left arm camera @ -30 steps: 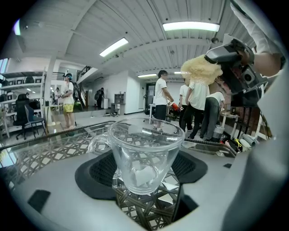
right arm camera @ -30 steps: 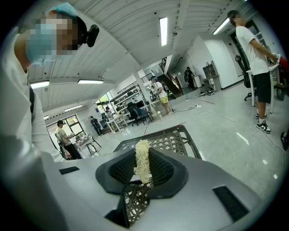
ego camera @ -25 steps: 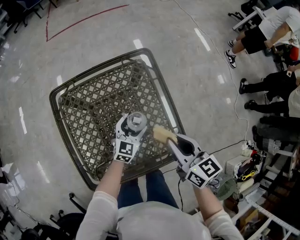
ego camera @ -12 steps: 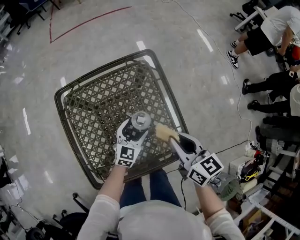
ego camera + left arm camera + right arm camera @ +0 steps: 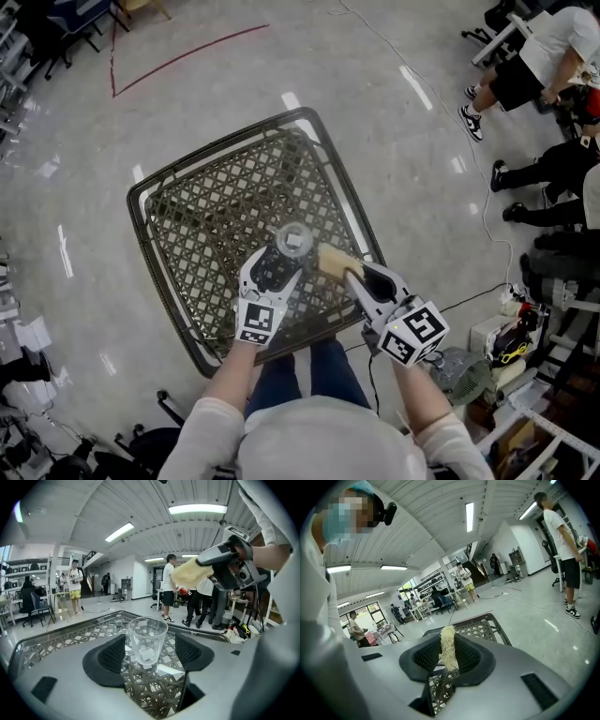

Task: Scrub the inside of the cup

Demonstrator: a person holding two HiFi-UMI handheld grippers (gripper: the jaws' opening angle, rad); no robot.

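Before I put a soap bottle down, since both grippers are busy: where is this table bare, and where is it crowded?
The woven table is bare over its far half and along its left side, from the rim in to the cup. The near right part is crowded: the left gripper brackets the cup, and the right gripper holds the sponge just beside it.

Right gripper (image 5: 448,662): black ribbed jaws pressed on an upright, pale yellow fibrous sponge (image 5: 447,641). Dark-rimmed woven lattice surface (image 5: 487,625) beyond, toward 1 o'clock. Glossy grey floor (image 5: 543,616). Person (image 5: 562,541) in white shirt and black shorts at 2 o'clock. Strip light (image 5: 469,510) at 12 o'clock.
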